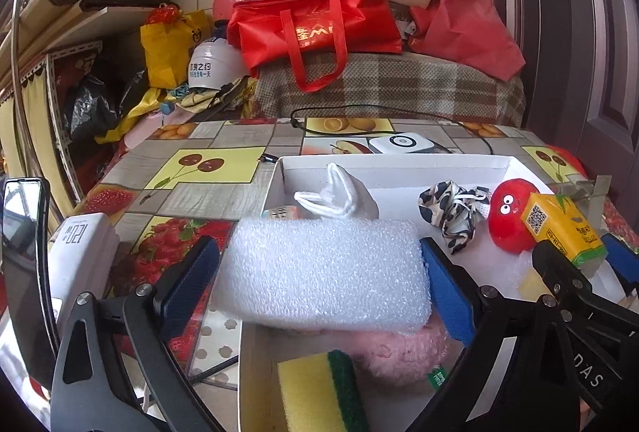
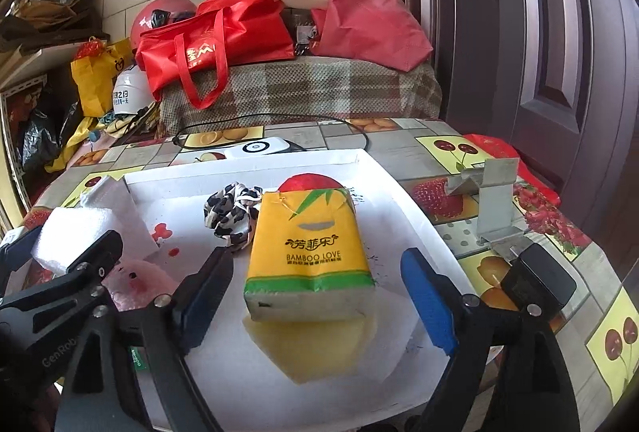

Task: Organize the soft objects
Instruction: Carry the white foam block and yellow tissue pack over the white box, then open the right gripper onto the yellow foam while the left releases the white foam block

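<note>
A white foam block lies between the blue pads of my left gripper, resting on a pink plush at the left edge of the white tray; the jaws stand wide and do not squeeze it. A yellow-green sponge lies below the plush. My right gripper is open around a yellow tissue pack, with gaps on both sides. The pack sits on a yellow sponge. Behind it are a red ball and a leopard-print scrunchie. A white cloth lies in the tray.
The tray sits on a fruit-print tablecloth. A white power bank with a black cable lies behind it, a metal bracket and a black adapter to its right, a white charger to its left. A sofa with red bags stands beyond.
</note>
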